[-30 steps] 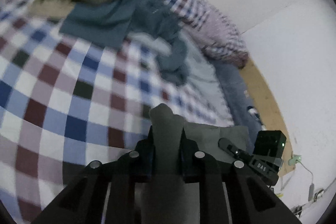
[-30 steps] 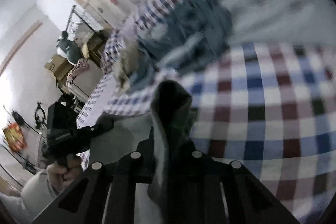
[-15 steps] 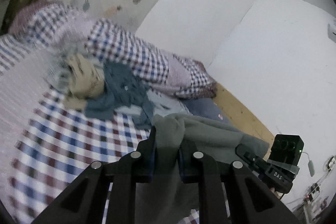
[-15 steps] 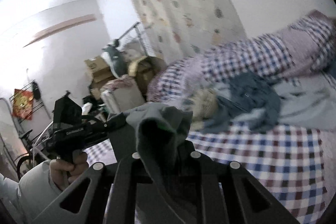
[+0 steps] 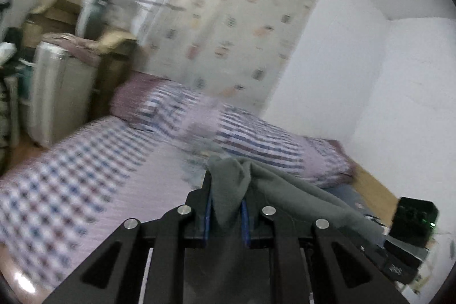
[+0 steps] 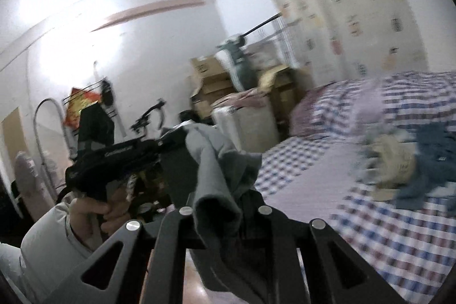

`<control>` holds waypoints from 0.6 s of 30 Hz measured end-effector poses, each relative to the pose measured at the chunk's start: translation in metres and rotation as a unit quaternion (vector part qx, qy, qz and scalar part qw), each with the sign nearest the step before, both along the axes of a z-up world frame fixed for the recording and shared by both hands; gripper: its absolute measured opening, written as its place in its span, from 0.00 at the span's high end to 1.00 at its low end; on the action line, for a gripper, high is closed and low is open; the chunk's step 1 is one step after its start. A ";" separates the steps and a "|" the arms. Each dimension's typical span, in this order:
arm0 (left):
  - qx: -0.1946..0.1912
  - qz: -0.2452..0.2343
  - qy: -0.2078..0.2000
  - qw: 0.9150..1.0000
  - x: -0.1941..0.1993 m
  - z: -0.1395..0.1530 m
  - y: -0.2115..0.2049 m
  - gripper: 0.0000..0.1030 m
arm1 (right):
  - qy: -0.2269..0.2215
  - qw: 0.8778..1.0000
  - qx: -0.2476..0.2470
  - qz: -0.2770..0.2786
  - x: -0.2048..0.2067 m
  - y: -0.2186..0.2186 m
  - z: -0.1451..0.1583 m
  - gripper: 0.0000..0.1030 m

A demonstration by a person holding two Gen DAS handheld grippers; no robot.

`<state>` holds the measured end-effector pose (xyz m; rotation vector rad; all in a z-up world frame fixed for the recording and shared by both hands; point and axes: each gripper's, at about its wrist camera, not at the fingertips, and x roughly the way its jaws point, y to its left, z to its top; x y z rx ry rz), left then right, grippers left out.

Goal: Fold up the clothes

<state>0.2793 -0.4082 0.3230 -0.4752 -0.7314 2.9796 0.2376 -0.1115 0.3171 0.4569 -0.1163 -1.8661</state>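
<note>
Grey garment [image 5: 228, 187] held up off the bed, one pinch in each claw.
Left claw [image 5: 226, 207] clenched on a bunched edge; cloth runs from it rightward toward the right claw [image 6: 221, 215], also clenched on a fold, so the long axis spans claw to claw with the rest hanging below. Both grips look equally close to it. Checked bed [image 6: 384, 232] lies ahead and lower, with open sheet on the near side; pile of other clothes [image 6: 410, 161] sits farther back toward the rolled quilt [image 5: 256, 133]. Frames blurred, so fold stage unclear.
</note>
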 end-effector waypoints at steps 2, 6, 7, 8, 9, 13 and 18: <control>-0.005 0.035 -0.011 0.999 0.014 -0.001 -0.037 0.85 | -0.003 1.000 0.005 0.026 0.015 -0.045 -0.003 0.88; -0.011 0.090 -0.038 0.995 0.032 -0.006 -0.101 0.85 | -0.023 0.997 0.014 0.070 0.040 -0.123 -0.014 0.88; -0.014 0.103 -0.044 0.994 0.035 -0.008 -0.116 0.85 | -0.030 0.996 0.015 0.079 0.046 -0.141 -0.019 0.88; -0.017 0.114 -0.051 0.992 0.035 -0.011 -0.131 0.85 | -0.038 0.995 0.017 0.086 0.045 -0.158 -0.023 0.88; -0.019 0.123 -0.059 0.991 0.034 -0.016 -0.145 0.85 | -0.047 0.995 0.020 0.088 0.042 -0.176 -0.029 0.88; -0.020 0.149 -0.109 0.983 0.003 -0.048 -0.195 0.85 | -0.097 0.990 0.037 0.091 0.019 -0.240 -0.060 0.88; -0.010 0.168 -0.182 0.969 -0.081 -0.108 -0.244 0.85 | -0.147 0.985 0.072 0.056 -0.047 -0.286 -0.113 0.88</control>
